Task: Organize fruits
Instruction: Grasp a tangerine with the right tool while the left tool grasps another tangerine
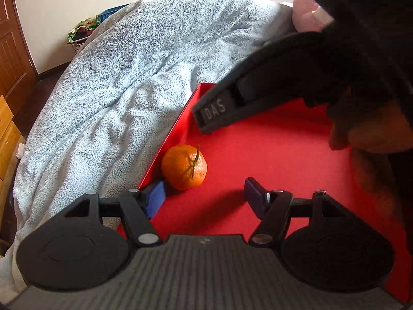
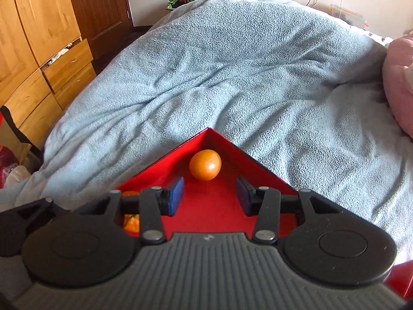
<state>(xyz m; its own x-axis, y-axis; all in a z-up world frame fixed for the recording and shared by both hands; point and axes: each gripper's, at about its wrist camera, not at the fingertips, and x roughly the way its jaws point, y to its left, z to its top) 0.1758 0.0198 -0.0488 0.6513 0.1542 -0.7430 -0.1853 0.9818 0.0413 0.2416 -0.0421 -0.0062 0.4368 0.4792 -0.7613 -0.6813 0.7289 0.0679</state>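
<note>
A red box (image 1: 271,149) lies on a light blue blanket. A mandarin with a stem (image 1: 183,166) rests on the box floor against the left wall. My left gripper (image 1: 205,197) hovers just behind it, open, with nothing between its blue pads. Its left fingertip is close to the fruit. The right gripper's black body (image 1: 219,111) reaches in from the upper right, held by a hand. In the right wrist view a smooth orange fruit (image 2: 205,164) sits in the box's far corner (image 2: 209,135). My right gripper (image 2: 210,196) is open and empty just short of it. Another orange fruit (image 2: 130,222) shows partly behind its left linkage.
The blue blanket (image 2: 219,77) covers a bed all around the box. A pink pillow (image 2: 400,85) lies at the right. Wooden drawers (image 2: 38,64) and a brown door (image 2: 103,13) stand to the left. A laundry basket (image 1: 77,38) sits by the far wall.
</note>
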